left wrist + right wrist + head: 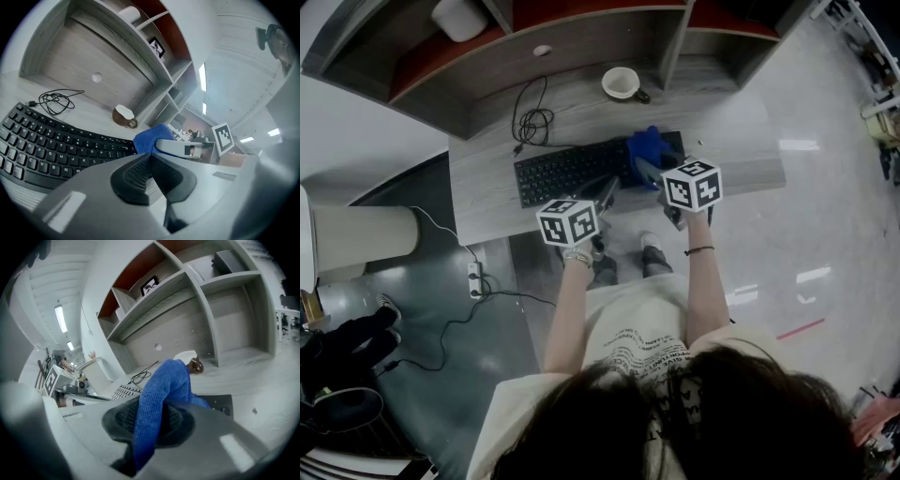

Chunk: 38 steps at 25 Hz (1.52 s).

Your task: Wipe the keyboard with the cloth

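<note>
A black keyboard (pixel 572 170) lies on the grey desk (pixel 487 202); its keys (pixel 42 140) fill the lower left of the left gripper view. My right gripper (pixel 652 176) is shut on a blue cloth (pixel 649 150), which rests over the keyboard's right end. In the right gripper view the blue cloth (pixel 161 399) rises from between the closed pads. My left gripper (pixel 607 195) hovers at the keyboard's front edge, shut with nothing between its pads (pixel 140 176). From there the blue cloth (pixel 150 138) and the right gripper show just beyond.
A brown and white cup (pixel 622 83) stands behind the keyboard, with a coiled black cable (pixel 532 122) to its left. Shelf compartments (pixel 581 37) rise at the desk's back. A power strip (pixel 474 277) and cables lie on the floor at the left.
</note>
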{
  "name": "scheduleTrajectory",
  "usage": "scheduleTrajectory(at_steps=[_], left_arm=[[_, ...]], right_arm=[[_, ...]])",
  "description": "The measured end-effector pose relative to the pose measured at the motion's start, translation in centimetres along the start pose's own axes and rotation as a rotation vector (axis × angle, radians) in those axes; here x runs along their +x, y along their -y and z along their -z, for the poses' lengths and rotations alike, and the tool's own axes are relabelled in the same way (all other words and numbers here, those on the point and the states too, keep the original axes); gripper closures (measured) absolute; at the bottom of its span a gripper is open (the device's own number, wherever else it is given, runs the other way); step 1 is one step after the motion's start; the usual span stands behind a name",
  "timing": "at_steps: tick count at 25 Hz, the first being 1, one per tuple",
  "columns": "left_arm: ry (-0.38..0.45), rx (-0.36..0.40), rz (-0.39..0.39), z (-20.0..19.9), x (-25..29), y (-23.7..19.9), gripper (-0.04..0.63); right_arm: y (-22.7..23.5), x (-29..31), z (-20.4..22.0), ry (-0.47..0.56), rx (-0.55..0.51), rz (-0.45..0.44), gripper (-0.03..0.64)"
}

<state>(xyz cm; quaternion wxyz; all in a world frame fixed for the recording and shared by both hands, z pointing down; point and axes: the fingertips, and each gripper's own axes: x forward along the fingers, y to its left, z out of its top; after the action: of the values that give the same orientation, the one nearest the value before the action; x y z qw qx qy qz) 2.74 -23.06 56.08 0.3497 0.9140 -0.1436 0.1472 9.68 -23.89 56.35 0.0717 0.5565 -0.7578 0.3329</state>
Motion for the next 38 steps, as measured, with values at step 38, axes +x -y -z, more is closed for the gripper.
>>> scheduleTrajectory(at_steps=[38], left_arm=[[-0.008,0.013,0.018,-0.6,-6.1,-4.8,0.591]], right_arm=[[-5.7,4.6,0.1,0.033,0.009,0.025,0.558]])
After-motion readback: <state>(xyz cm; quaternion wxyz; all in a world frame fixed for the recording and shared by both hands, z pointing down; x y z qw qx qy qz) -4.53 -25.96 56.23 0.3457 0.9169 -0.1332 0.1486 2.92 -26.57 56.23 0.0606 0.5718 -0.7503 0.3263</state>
